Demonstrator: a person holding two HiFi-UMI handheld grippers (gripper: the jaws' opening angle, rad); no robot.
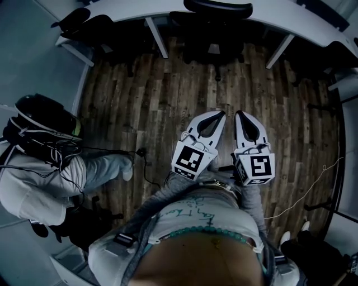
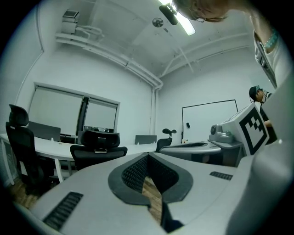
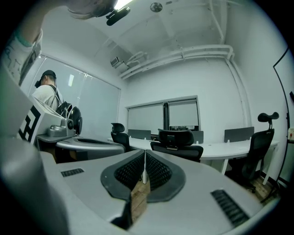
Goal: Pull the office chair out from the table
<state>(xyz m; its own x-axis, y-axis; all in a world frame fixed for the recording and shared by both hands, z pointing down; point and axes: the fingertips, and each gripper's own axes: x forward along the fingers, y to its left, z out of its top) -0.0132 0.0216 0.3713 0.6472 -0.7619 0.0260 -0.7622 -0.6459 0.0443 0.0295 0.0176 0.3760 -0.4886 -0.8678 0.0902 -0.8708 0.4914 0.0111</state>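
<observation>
Jaws: left gripper (image 1: 221, 114) and right gripper (image 1: 239, 114) both closed tip to tip, nothing held | Pose: held level, side by side, above wooden floor (image 1: 168, 95) | Office chair (image 1: 215, 33): tucked under desk (image 1: 140, 6), its back towards the grippers, well apart from both | Progress: nothing done; approach, grasp and pull all judged outstanding.

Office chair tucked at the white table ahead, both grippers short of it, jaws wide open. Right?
No: the jaws are not open. The left gripper and right gripper are both shut with nothing between them, as each gripper view shows. The rest holds: the office chair sits tucked at the white table, both grippers short of it.
</observation>
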